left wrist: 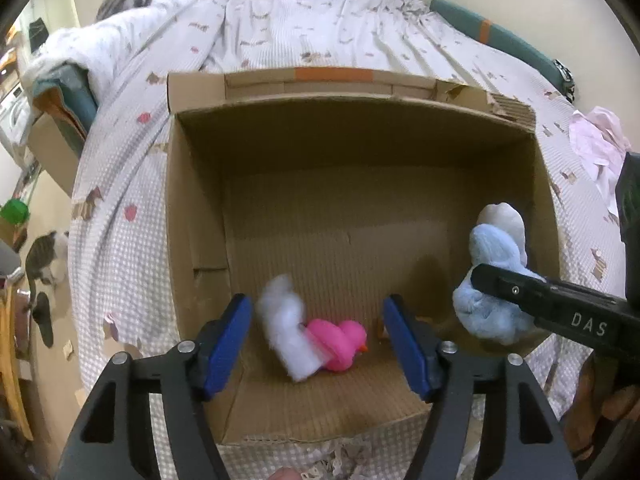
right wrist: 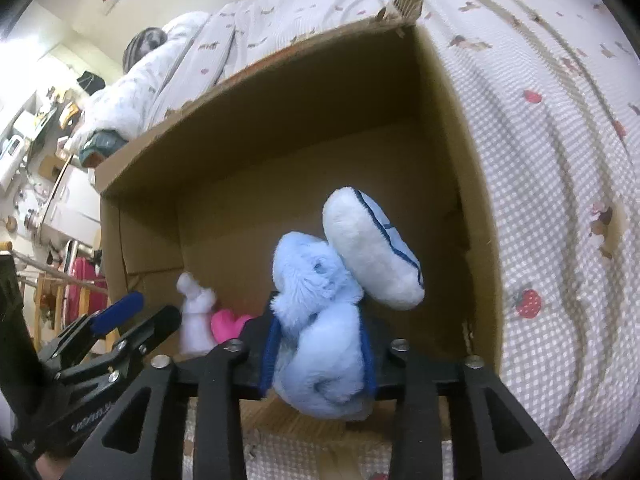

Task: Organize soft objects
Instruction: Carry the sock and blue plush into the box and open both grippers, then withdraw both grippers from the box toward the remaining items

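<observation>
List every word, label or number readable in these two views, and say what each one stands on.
"DAS": pale raised letters on the black body of the right tongs, seen in the left wrist view.
Embossed lettering on the black arm of the left tongs, low in the right wrist view: too blurred to read.
Nothing readable on the cardboard box, the toys or the bedsheet.
</observation>
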Tool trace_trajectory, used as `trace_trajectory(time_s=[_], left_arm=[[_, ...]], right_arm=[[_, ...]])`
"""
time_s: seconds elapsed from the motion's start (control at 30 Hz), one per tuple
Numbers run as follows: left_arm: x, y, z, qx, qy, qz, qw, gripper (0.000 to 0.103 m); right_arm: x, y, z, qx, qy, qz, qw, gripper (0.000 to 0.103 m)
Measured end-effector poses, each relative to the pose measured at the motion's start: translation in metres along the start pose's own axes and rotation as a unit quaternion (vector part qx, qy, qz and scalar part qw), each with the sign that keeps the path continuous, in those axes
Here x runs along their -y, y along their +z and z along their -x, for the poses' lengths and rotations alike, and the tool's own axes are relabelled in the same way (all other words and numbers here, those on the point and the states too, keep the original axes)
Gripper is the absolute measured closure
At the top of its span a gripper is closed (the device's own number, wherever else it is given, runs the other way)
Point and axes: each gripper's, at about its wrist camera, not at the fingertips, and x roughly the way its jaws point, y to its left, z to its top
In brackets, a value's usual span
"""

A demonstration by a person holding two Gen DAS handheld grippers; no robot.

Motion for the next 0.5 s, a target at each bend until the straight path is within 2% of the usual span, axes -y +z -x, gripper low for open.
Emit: trace_trajectory(time_s=[0.07, 0.13, 0.2, 0.27, 0.3, 0.33, 0.4, 0.5], left_arm=[[0.000, 0.001, 0.002, 0.001, -0.006, -0.001, 1.0000, 0.033], [-0.001, 0.002, 0.005, 0.006, -0.006, 0.002, 1.0000, 0.019], [-0.003, 0.004, 0.010, 0.016, -0.008, 0.006, 0.9998, 0.011], [-0.003, 0.004, 0.015, 0.026, -0.010, 0.008, 0.9996, 0.005], [-0.004, 0.004, 0.017, 0.030, -0.012, 0.008, 0.9994, 0.002], [-0.004, 0.004, 0.019, 0.034, -0.013, 0.007, 0.9993, 0.001], [-0.004, 0.003, 0.022, 0.040, -0.011, 0.006, 0.9991, 0.001], [-0.006, 0.003, 0.027, 0.046, -0.013, 0.013, 0.9988, 0.001]], right_arm=[[0.000, 0.001, 0.004, 0.012, 0.007, -0.003, 1.000, 0.043], [0.001, 0.003, 0.008, 0.022, 0.013, -0.008, 1.000, 0.037], [0.000, 0.005, 0.014, 0.037, 0.014, -0.007, 0.999, 0.024], [-0.002, 0.007, 0.023, 0.058, 0.012, -0.002, 0.998, 0.017], [-0.003, 0.007, 0.027, 0.069, 0.011, 0.000, 0.998, 0.006], [-0.004, 0.008, 0.031, 0.081, 0.011, 0.002, 0.997, 0.000], [-0.005, 0.008, 0.039, 0.106, 0.016, 0.004, 0.994, 0.000], [-0.003, 0.009, 0.046, 0.119, 0.016, 0.003, 0.993, 0.000]])
